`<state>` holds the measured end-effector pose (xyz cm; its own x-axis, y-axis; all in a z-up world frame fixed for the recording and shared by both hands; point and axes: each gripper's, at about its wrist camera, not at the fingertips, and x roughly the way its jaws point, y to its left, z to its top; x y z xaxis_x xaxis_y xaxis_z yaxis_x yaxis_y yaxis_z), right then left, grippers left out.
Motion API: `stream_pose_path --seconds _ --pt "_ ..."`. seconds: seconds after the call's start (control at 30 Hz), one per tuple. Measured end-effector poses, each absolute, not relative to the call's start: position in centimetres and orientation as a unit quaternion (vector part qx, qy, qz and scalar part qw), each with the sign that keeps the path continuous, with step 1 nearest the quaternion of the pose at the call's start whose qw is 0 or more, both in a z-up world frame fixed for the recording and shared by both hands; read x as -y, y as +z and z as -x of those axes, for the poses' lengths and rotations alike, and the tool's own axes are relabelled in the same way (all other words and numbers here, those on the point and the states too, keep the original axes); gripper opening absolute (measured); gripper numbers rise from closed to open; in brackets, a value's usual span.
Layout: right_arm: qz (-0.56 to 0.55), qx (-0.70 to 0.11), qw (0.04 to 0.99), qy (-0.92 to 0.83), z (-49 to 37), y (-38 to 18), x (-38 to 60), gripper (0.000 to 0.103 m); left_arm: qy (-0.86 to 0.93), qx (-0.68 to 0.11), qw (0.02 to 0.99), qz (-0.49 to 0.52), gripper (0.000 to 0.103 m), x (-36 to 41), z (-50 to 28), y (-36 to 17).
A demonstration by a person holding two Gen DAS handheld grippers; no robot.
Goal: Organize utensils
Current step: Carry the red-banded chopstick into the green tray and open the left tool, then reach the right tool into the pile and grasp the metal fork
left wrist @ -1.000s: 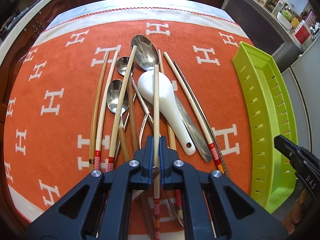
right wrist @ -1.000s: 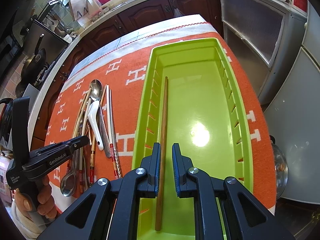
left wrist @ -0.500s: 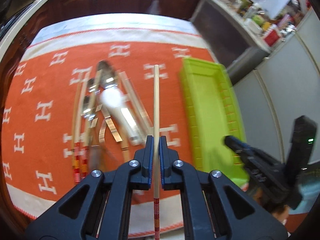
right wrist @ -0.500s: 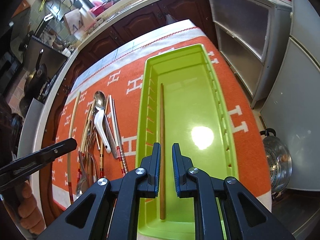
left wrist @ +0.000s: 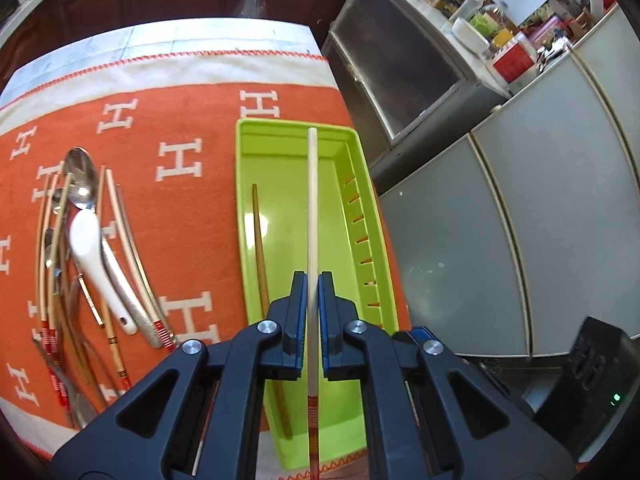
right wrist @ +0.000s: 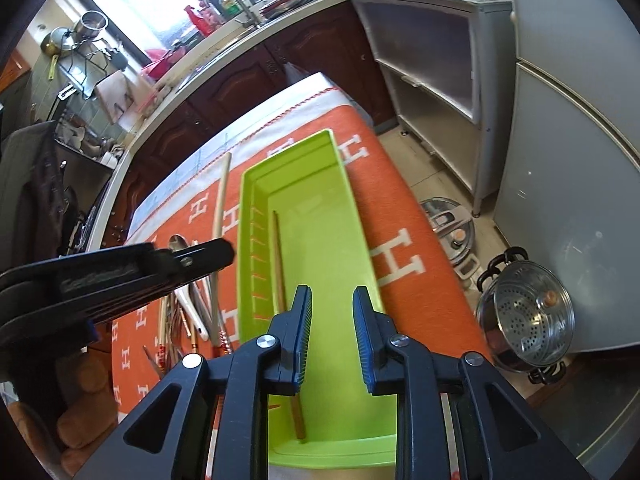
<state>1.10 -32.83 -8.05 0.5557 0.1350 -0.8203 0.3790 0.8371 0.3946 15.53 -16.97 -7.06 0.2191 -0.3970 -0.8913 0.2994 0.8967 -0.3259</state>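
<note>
We cannot count the loose utensils [left wrist: 80, 264] heaped on the orange cloth [left wrist: 188, 216], since they overlap; one white spoon [left wrist: 92, 248] stands out. Our left gripper [left wrist: 313, 284] clamps one pale chopstick [left wrist: 312, 200] above the green tray [left wrist: 360, 184] (its red-banded end hidden behind the jaws). One brown chopstick [right wrist: 278, 256] lies inside the tray, its near stretch covered by our right gripper [right wrist: 332, 308], whose jaws have just been opening and hold nothing. The worktop edge is cut off.

Each hand-held gripper [right wrist: 332, 334] looks black, blue-padded, with silver screws.
</note>
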Motion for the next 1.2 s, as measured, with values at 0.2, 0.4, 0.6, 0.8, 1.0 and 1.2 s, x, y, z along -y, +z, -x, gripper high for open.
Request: stream_pose_path --seconds 0.2,0.4,0.6,0.8,1.0,1.2 --pt "-0.26 -0.47 0.839 -0.089 -1.1 -8.5 33.2 0.029 -0.207 -0.581 0.787 0.012 0.004 15.9 -14.8 -8.7" --pt "-0.238 -0.488 0.833 -0.107 -2.7 -10.8 32.6 0.029 -0.186 -0.567 0.802 -0.006 0.004 11.7 -13.5 -8.4" --pt "-0.186 -0.501 0.838 -0.113 -5.1 -12.7 31.1 0.021 -0.158 -0.544 0.824 -0.001 0.004 6.6 -12.6 -7.3" --pt "-0.15 -0.501 0.847 -0.101 -6.5 -12.8 29.2 0.014 -0.116 -0.536 0.836 0.02 0.004 1.1 -11.5 -7.3" --pt "-0.13 -0.503 0.85 -0.087 -7.5 -12.7 26.9 0.014 -0.089 -0.547 0.831 0.041 0.004 -2.5 -10.6 -8.7" --pt "-0.138 -0.514 0.842 -0.085 -7.8 -12.3 25.5 0.015 -0.075 -0.54 0.838 0.042 0.004 -3.7 -9.6 -8.4"
